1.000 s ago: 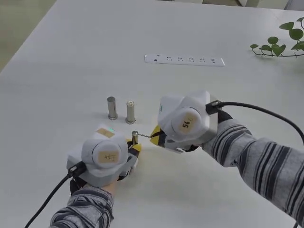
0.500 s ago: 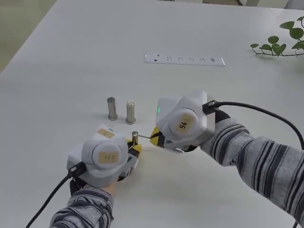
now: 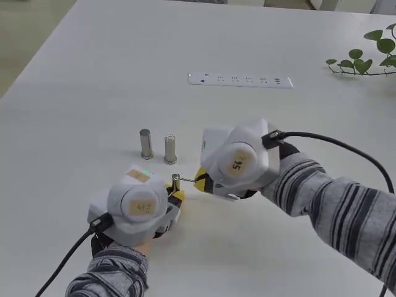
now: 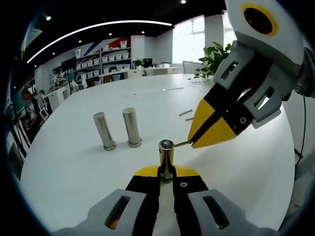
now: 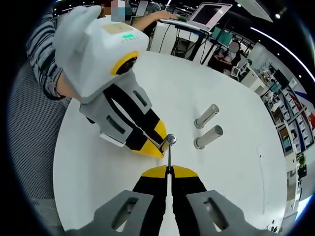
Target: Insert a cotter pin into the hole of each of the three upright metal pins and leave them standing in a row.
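Barely started, looks like: left gripper [image 4: 166,173] clamped on first pin [image 4: 166,156], right gripper [image 5: 169,170] pinching cotter [image 5: 169,156] at its hole, two bare pins [image 3: 146,143] waiting at 11 o'clock.

From the headset, looks forward and down onto the white counter [image 3: 93,74] from above, far enough back to take in the left hand-held gripper [image 3: 176,195] and the right hand-held gripper [image 3: 199,179] whole. From the left one, sits low and close, faces along its jaws across the counter, meeting the right one nose-on. From the right one, rolled sideways, looks along its jaws toward the left one at close range. Shared by all three: the held pin [image 3: 176,180] and two standing pins [image 3: 146,142] beyond it.
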The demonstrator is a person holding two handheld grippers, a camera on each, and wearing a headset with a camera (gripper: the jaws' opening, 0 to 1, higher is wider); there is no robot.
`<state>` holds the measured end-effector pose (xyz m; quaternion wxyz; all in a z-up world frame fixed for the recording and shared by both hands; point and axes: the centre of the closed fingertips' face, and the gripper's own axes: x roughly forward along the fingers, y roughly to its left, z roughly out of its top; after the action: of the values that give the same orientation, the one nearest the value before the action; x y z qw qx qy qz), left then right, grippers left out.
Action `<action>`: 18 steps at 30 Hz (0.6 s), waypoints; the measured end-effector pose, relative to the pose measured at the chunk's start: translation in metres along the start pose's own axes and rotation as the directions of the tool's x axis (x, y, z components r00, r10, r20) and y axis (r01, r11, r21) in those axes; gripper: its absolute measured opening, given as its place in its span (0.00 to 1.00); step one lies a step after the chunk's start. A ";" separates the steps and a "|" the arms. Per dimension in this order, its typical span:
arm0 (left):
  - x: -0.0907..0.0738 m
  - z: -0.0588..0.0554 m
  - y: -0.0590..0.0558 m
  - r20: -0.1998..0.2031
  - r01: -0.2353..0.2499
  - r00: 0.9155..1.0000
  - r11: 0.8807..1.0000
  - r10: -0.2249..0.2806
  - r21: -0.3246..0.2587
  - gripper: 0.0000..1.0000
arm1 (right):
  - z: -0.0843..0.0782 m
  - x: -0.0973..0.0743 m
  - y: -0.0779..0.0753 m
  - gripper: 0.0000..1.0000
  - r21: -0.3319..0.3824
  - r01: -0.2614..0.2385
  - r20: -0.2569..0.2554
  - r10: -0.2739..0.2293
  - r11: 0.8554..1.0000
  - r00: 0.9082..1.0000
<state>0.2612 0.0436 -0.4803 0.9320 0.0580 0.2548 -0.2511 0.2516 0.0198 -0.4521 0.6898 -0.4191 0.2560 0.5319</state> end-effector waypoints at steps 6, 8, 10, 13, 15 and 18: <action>0.000 0.000 0.000 -0.002 0.001 1.000 1.000 -0.001 0.009 0.05 | 0.002 0.001 -0.002 0.00 -0.001 0.003 0.010 -0.003 1.000 1.000; 0.000 0.000 0.000 -0.002 0.001 1.000 1.000 -0.001 0.010 0.05 | 0.004 0.000 -0.001 0.00 -0.003 0.002 0.016 -0.002 1.000 1.000; 0.000 0.000 0.000 -0.005 0.002 1.000 1.000 -0.002 0.019 0.05 | 0.008 0.000 0.000 0.00 -0.004 -0.006 0.032 0.006 1.000 0.999; 0.000 0.000 -0.001 -0.008 -0.002 1.000 0.999 0.002 0.032 0.05 | 0.011 0.001 0.000 0.00 -0.026 -0.002 0.029 0.003 1.000 1.000; 0.001 0.000 -0.001 -0.009 -0.003 1.000 1.000 0.003 0.027 0.05 | 0.012 0.002 0.000 0.00 -0.018 -0.005 0.036 0.006 1.000 0.999; 0.001 0.000 -0.001 -0.008 -0.005 1.000 1.000 0.005 0.026 0.05 | 0.014 0.004 0.000 0.00 -0.015 -0.006 0.042 0.007 1.000 0.999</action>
<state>0.2614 0.0426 -0.4805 0.9309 0.0716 0.2549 -0.2516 0.2515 0.0340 -0.4476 0.6902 -0.4121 0.2391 0.5447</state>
